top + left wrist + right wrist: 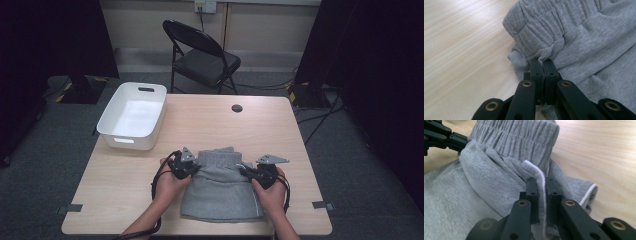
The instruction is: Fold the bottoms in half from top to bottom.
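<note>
So a pair of grey sweat shorts (220, 187) is laid flat on the wooden table (125, 180), right between the two grippers. The left gripper (192, 169) is clamped on a bunch of fabric just under the ribbed elastic waistband (541, 27); in the left gripper view the jaws are seen pressed tight together, with a pinch of grey cloth swallowed between them, so how much is actually caught can't be made out. The right gripper (246, 171) is clenched on the other side of the shorts, along a seam edged with white piping (543, 185), which runs straight down between its jaws and gets cut off at the bottom of that view. The far tip of the left gripper is glimpsed at the top left corner there, partly cropped. A white plastic bin (132, 116) is set well beyond the left gripper, and a black folding chair (202, 57) is parked past the table's far edge.
</note>
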{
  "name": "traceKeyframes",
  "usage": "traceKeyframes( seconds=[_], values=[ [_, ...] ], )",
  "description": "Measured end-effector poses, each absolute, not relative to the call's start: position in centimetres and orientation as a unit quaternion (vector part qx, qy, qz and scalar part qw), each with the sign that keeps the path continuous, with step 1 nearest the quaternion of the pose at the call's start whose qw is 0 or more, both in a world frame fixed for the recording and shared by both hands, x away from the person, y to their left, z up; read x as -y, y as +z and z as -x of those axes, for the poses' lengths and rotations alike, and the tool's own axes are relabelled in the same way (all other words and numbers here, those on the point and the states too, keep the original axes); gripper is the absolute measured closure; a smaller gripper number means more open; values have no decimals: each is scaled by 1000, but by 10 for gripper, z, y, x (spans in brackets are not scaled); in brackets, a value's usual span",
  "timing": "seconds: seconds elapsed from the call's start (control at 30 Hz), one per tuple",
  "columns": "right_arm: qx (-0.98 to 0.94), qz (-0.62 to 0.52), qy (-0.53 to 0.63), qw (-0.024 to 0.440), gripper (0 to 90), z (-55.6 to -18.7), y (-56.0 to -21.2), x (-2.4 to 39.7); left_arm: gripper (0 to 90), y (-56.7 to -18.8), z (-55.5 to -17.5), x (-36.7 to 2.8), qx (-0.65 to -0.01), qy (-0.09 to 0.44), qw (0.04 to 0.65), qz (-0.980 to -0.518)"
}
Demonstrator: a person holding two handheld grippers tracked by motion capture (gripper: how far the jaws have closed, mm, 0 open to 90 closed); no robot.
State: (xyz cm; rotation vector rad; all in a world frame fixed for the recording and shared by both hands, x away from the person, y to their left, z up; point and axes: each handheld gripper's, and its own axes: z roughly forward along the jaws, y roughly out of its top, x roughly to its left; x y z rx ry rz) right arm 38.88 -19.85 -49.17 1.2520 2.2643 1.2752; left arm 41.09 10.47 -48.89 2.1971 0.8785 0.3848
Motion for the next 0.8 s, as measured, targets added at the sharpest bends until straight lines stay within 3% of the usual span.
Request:
traceKeyframes(
  seconds=[0.5,0.8],
  values=[
    [-769,-455,424,146,838,-450,-490,181,886,-489,-468,-107,-378,167,354,-839],
    [-750,-465,451,134,839,-453,-482,188,886,-480,-467,-112,-385,164,376,-827]
  ],
)
